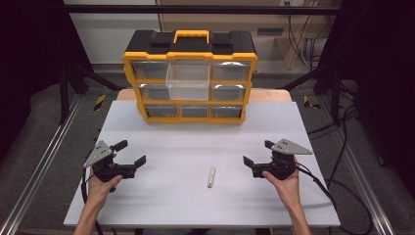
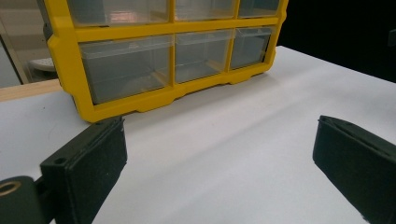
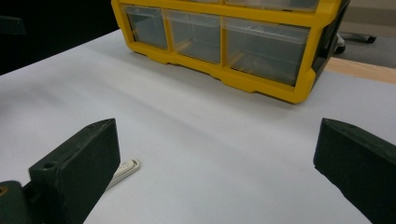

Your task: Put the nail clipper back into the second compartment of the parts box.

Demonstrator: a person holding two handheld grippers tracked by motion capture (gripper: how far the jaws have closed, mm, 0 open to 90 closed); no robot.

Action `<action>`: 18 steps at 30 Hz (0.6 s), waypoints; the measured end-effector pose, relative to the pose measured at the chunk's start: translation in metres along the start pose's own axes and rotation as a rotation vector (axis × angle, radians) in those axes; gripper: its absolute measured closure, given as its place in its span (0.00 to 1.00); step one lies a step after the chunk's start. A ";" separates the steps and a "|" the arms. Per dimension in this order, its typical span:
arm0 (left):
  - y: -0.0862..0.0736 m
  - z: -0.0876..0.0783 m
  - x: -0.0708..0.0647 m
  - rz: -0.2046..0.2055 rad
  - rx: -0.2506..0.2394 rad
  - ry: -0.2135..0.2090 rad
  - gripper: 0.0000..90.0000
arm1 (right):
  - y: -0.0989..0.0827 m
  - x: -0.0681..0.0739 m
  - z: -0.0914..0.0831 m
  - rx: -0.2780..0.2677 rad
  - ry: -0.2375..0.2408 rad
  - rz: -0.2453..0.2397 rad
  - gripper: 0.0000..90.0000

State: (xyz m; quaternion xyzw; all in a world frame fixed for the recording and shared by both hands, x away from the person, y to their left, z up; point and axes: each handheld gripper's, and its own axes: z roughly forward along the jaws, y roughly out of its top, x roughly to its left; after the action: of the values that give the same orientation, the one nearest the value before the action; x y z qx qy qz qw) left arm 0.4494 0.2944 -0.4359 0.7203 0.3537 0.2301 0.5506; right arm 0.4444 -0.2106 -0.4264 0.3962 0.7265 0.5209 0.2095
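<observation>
High view: both tongs, left [image 1: 132, 152] and right [image 1: 258, 152], spread, empty; small white stick [image 1: 211, 177] on bench [image 1: 195, 205] between them; organizer's [image 1: 190, 78] middle drawer [image 1: 188, 81] pulled out.
Left gripper view: jaws apart, organizer ahead.
Right gripper view: stick beside left jaw; likely pickup, so straddle it squarely.

Each black gripper [image 1: 131, 152] carries a grey triangular plate and trailing black cable.
</observation>
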 end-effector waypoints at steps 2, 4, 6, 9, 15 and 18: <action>0.000 0.000 0.000 0.000 -0.001 0.001 0.03 | 0.001 0.005 0.003 0.017 0.000 -0.003 0.01; 0.000 0.000 0.000 -0.001 -0.001 0.003 0.03 | 0.001 0.008 0.007 0.025 0.008 -0.002 0.01; 0.000 0.000 0.000 -0.003 -0.002 0.003 0.03 | 0.001 0.013 0.010 0.031 0.016 -0.005 0.01; 0.000 -0.001 0.000 -0.004 -0.003 0.003 0.03 | 0.002 0.019 0.016 0.046 0.026 -0.005 0.01; 0.000 0.000 0.000 -0.002 -0.001 0.005 0.03 | 0.002 0.031 0.027 0.073 0.047 -0.011 0.01; 0.000 0.000 0.000 -0.002 -0.001 0.005 0.03 | 0.002 0.037 0.033 0.093 0.058 -0.024 0.01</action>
State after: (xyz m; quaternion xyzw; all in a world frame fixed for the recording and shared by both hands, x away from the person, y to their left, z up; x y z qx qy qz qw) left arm 0.4493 0.2950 -0.4360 0.7190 0.3558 0.2316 0.5503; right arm 0.4465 -0.1615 -0.4322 0.3817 0.7605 0.4952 0.1757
